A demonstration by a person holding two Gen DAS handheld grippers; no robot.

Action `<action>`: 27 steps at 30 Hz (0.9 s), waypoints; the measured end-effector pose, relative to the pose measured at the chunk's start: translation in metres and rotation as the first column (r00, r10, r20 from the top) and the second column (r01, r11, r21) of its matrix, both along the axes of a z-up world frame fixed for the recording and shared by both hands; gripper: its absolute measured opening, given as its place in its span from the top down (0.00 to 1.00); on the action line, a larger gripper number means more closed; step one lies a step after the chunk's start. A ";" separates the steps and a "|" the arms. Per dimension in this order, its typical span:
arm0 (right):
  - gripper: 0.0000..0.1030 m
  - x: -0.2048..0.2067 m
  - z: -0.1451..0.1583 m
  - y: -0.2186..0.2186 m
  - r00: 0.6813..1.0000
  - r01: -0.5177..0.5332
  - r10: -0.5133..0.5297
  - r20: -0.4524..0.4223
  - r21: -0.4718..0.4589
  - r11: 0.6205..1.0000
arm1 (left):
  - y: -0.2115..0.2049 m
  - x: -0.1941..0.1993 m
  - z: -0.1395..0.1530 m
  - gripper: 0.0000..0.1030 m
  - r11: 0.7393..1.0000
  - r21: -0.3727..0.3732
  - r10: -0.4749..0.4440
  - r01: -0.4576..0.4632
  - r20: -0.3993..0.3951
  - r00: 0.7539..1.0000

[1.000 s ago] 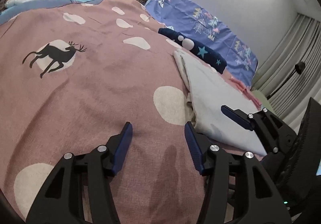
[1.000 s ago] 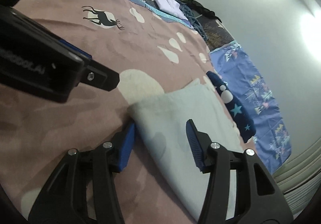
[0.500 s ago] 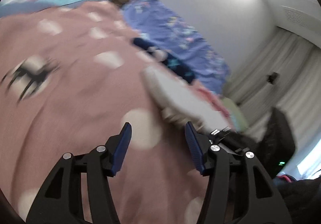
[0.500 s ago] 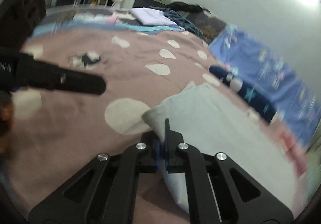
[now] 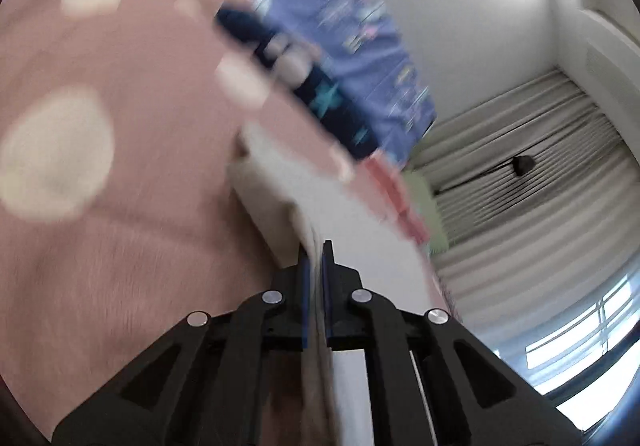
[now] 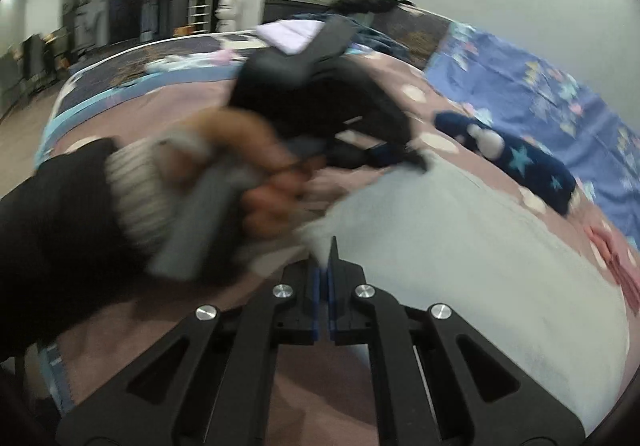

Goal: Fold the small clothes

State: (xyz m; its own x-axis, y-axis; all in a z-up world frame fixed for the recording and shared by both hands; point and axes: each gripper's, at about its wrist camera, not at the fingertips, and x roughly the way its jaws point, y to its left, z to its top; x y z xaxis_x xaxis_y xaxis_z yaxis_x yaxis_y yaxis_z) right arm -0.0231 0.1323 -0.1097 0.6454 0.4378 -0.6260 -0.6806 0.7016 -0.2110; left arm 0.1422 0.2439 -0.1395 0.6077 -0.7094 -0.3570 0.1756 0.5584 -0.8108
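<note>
Both hand-held grippers closed down on the same pale grey garment (image 6: 460,246), which lies on the bed over a pink bedspread (image 5: 120,226) with cream spots. Left hand-held gripper (image 5: 315,258): blue pads nearly together, a thin fold of the garment's edge pinched between them, cloth running back down between the fingers. Right hand-held gripper (image 6: 323,258): pads all but meeting, clamped on the near corner of the garment, which peaks up at the tips. From the right wrist view, the person's left hand (image 6: 256,182), in a dark sleeve with a ribbed pale cuff, grips the other tool's grey handle just left of that corner; its tips reach the garment's far-left edge. Heavy motion blur on that hand. The garment spreads rightward toward the bed's edge, its far border running beside a navy star-print cloth (image 6: 520,158), the two close but a strip of bedspread showing between. Beyond it, a blue patterned sheet (image 6: 540,86) against the wall. Pink folded item (image 6: 612,258) near the garment's right end. Bare bedspread to the left; more folded clothes (image 6: 288,36) at the far end of the bed.
</note>
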 end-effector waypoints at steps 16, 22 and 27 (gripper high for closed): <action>0.69 -0.003 -0.015 -0.016 0.996 0.010 -0.014 -0.083 -0.047 0.999 | 0.018 -0.004 -0.027 0.64 0.998 -0.007 0.056 -0.057 -0.023 0.998; 0.61 0.001 -0.036 -0.011 0.996 0.070 -0.079 -0.037 -0.213 0.975 | -0.010 0.023 -0.016 0.48 0.988 0.150 -0.032 0.039 -0.050 0.998; 0.59 0.006 -0.042 0.014 0.995 0.096 -0.085 0.051 -0.257 0.962 | -0.017 0.052 -0.024 0.84 0.985 0.166 -0.036 0.047 -0.068 0.997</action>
State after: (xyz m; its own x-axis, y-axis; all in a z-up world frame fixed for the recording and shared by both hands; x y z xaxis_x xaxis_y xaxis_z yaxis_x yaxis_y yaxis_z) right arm -0.0167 0.1464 -0.1521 0.7012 0.2028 -0.6835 -0.6044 0.6777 -0.4189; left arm 0.1945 0.2265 -0.1637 0.5509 -0.6606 -0.5100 0.1517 0.6802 -0.7171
